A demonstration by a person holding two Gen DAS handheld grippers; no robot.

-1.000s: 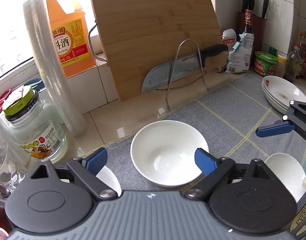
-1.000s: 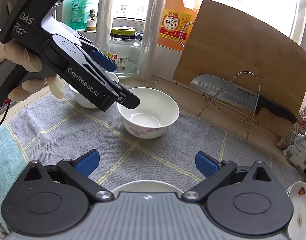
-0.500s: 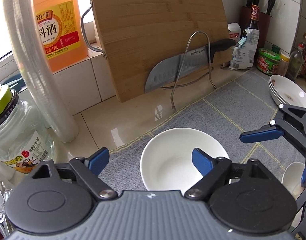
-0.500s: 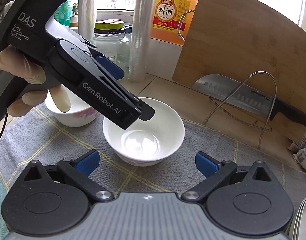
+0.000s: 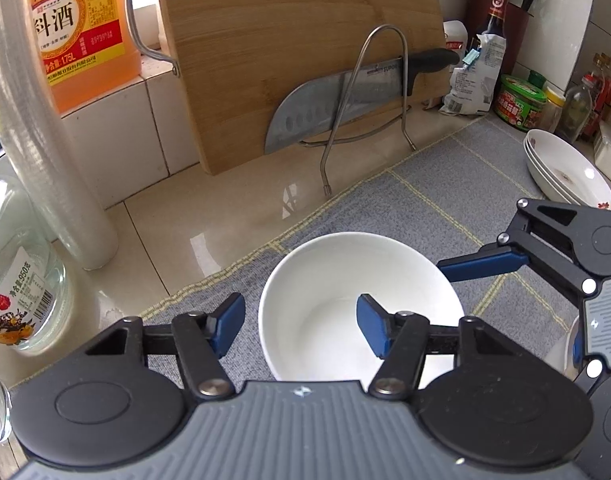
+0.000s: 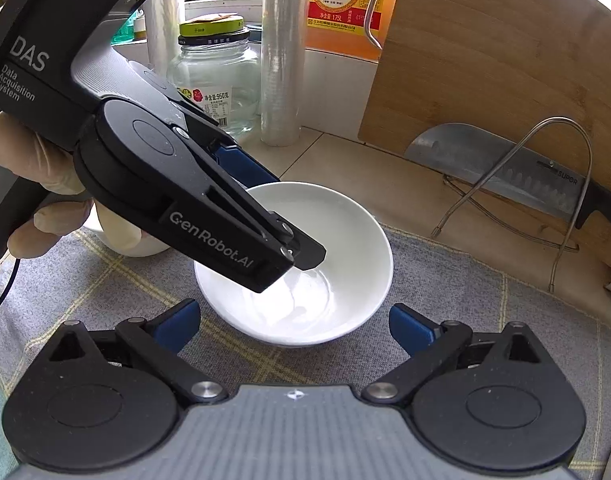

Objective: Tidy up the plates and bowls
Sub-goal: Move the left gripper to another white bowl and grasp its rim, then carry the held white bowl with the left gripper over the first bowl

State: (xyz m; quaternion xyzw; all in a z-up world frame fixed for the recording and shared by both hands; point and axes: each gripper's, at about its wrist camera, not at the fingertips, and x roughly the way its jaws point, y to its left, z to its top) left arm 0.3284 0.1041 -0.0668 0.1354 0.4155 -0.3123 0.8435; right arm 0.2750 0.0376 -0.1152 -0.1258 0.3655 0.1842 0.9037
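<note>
the left gripper (image 5: 301, 326) has moved in; its jaws are closing astride the white bowl's (image 5: 325, 280) rim, not yet gripping. the right gripper (image 6: 295, 326), jaws wide but closing, waits before the bowl.

I see two bowls (image 6: 293, 264) (image 6: 137, 240), three stacked plates (image 5: 565, 168), one knife (image 5: 345, 100), one cutting board (image 5: 297, 40), one jar (image 6: 213, 68), one orange bottle (image 5: 77, 28), my two grippers (image 5: 301, 326) (image 6: 295, 326).
</note>
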